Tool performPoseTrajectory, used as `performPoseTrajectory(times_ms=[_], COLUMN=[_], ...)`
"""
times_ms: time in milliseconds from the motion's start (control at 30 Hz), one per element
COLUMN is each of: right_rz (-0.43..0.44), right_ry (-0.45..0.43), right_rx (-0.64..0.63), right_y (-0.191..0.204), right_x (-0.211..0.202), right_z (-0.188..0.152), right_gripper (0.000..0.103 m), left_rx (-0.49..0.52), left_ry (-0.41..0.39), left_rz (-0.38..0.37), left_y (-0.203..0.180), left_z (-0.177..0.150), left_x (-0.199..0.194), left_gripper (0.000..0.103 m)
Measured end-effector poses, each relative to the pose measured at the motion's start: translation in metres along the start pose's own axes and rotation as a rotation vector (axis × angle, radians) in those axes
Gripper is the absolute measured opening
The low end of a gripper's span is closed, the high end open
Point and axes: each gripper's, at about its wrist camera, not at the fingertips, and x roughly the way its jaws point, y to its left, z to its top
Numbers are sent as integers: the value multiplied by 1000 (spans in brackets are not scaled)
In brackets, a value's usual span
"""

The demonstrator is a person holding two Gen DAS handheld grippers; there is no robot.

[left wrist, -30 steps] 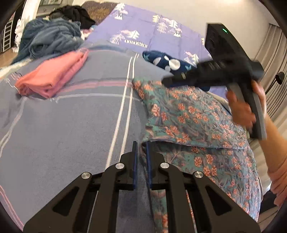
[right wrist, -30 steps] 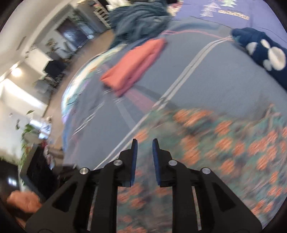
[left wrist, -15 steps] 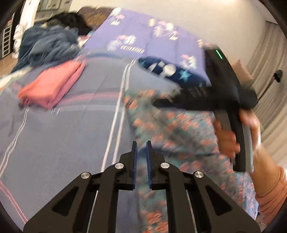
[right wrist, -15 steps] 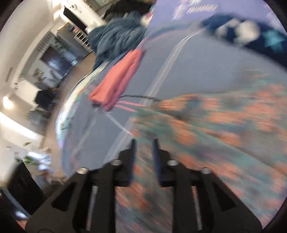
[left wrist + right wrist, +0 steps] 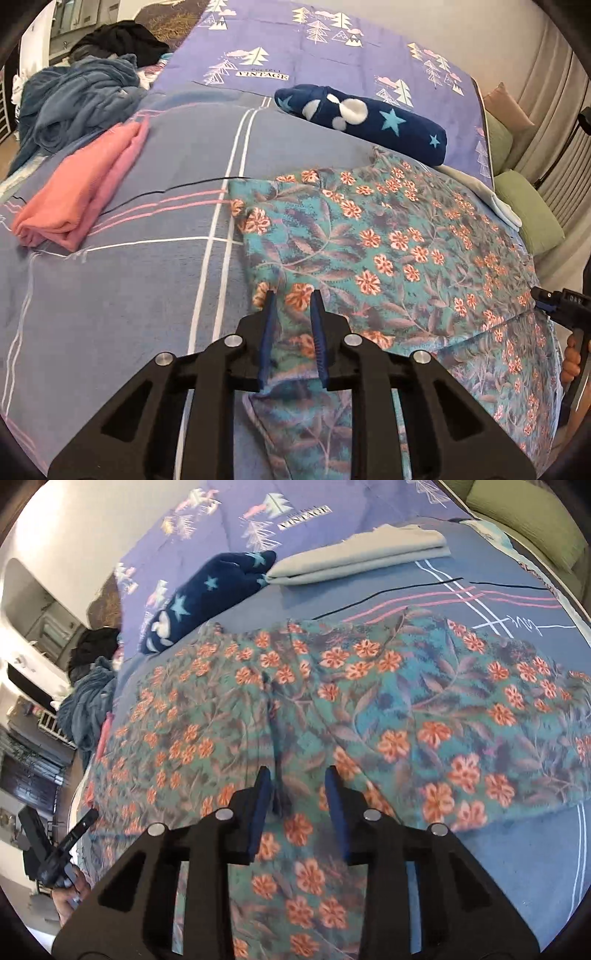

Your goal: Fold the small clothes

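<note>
A teal floral garment (image 5: 388, 251) lies on the bed, its far part folded over the near part. My left gripper (image 5: 291, 299) is open over the garment's left near edge, with cloth showing between its fingers. In the right wrist view the same garment (image 5: 332, 701) fills the middle, and my right gripper (image 5: 299, 775) is open just above it. The right gripper's tip also shows at the right edge of the left wrist view (image 5: 554, 301).
A folded pink garment (image 5: 81, 192) lies at the left. A dark blue starred roll (image 5: 362, 122) lies behind the floral garment. A folded beige cloth (image 5: 358, 559) lies beyond it. A crumpled blue blanket (image 5: 74, 99) is at the far left, green cushions (image 5: 528, 206) at the right.
Both grippers have opened from nearly shut. The right gripper swept from above the garment's far part down to its right side. The garment's folded part now lies flat.
</note>
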Motion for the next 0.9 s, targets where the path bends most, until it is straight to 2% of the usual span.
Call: performPoseTrajectory(times_ms=[67, 133, 167, 200, 233, 267, 300, 333, 367, 433, 467, 533, 600, 667, 700, 800, 867, 900], right_rz=[41, 70, 78, 56, -23, -69, -63, -40, -18, 13, -7, -103, -165, -202, -205, -190, -164, -120], right_ry=[-19, -37, -43, -34, -7, 7, 0, -19, -45, -134, -168, -242, -282, -337, -360, -399, -388, -386], right_rx=[-20, -51, -89, -132, -188, -214, -212, -179, -130, -17, 29, 154, 258, 440, 535, 788, 851, 881], right_y=[2, 5, 13, 18, 24, 24, 22, 15, 4, -29, -46, -94, -134, -186, -208, -270, -293, -303], right_x=[-3, -8, -9, -6, 0, 3, 0, -9, -21, -50, -63, -95, -115, -136, -144, -159, -155, -150], right_z=[-3, -5, -8, -10, -14, -18, -20, -22, -24, -29, -31, -40, -51, -68, -75, -100, -102, -103], right_gripper=[39, 41, 43, 44, 46, 43, 42, 42, 43, 45, 51, 53, 53, 54, 54, 58, 60, 62], left_rx=[13, 28, 53, 89, 120, 160, 174, 158, 133, 88, 80, 97, 143, 177, 198, 232, 250, 257], left_ry=[-22, -47, -58, -55, -41, -12, 28, 35, 18, -8, -11, -19, -51, -72, -73, -47, -13, 1], left_rz=[4, -23, -37, -16, 23, 98, 190, 203, 198, 93, 74, 73, 62, 51, 40, 30, 15, 12], left_y=[-8, -19, -27, -35, -40, -46, -48, -49, -50, -56, -59, -75, -97, -120, -136, -169, -186, -193], left_z=[-1, 1, 0, 0, 0, -2, -3, -4, -4, 0, 3, 11, 18, 21, 23, 22, 22, 23], left_x=[-11, -19, -22, -18, -9, 4, 20, 23, 19, 6, 2, -3, -6, -4, 1, 19, 34, 40], left_gripper=[21, 23, 32, 42, 63, 65, 65, 65, 65, 65, 66, 67, 75, 82, 88, 94, 94, 95])
